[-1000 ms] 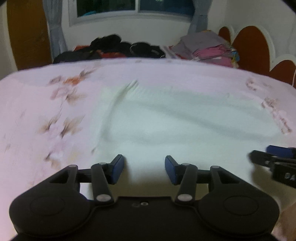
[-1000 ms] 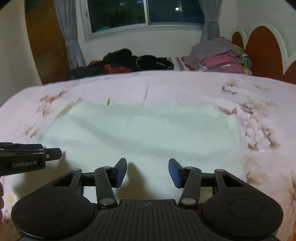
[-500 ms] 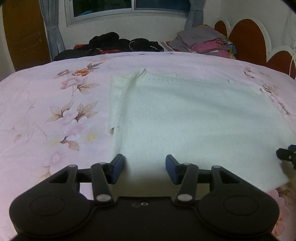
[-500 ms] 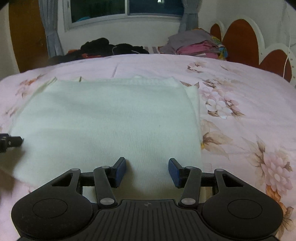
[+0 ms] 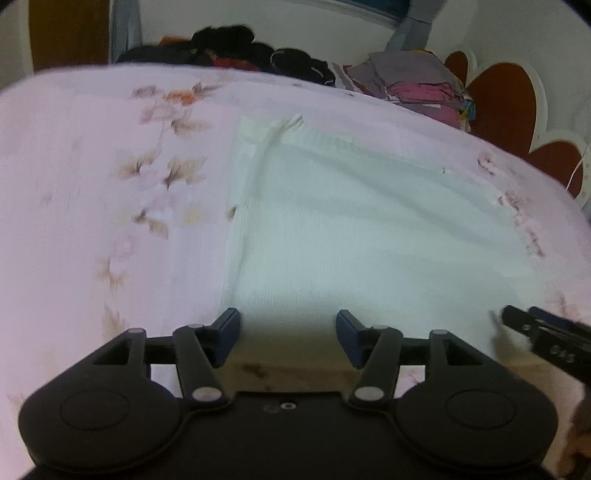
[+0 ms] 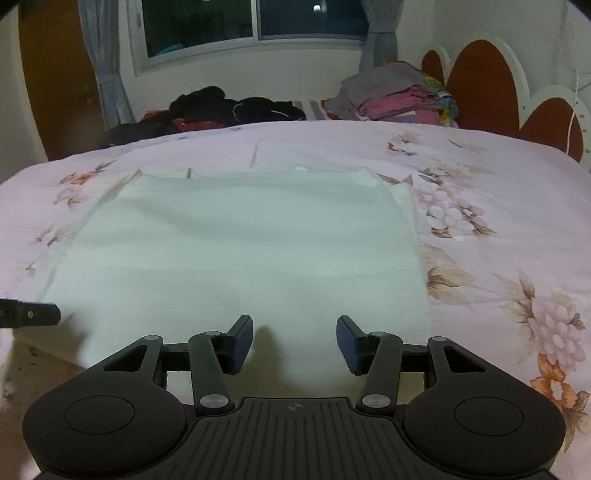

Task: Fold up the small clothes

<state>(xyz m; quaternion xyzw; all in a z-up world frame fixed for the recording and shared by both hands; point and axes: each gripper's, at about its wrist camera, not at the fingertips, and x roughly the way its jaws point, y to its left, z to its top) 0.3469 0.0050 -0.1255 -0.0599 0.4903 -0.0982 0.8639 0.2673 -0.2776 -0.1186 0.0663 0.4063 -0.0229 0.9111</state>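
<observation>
A white knit garment (image 5: 362, 236) lies flat on the pink floral bedsheet (image 5: 92, 192); it also shows in the right wrist view (image 6: 240, 251). My left gripper (image 5: 287, 338) is open and empty at the garment's near left edge. My right gripper (image 6: 294, 341) is open and empty at the garment's near right edge. The right gripper's tip shows at the right of the left wrist view (image 5: 546, 332). The left gripper's tip shows at the left of the right wrist view (image 6: 29, 314).
A pile of dark clothes (image 6: 221, 110) lies at the far side of the bed. A stack of folded grey and pink clothes (image 6: 399, 98) sits at the far right by the brown and white headboard (image 6: 487, 88). A window (image 6: 251, 22) is behind.
Both views have shifted and blurred. Each gripper now sees more of the other's tip, so they stand closer together. Both stay open over the garment's near edge.
</observation>
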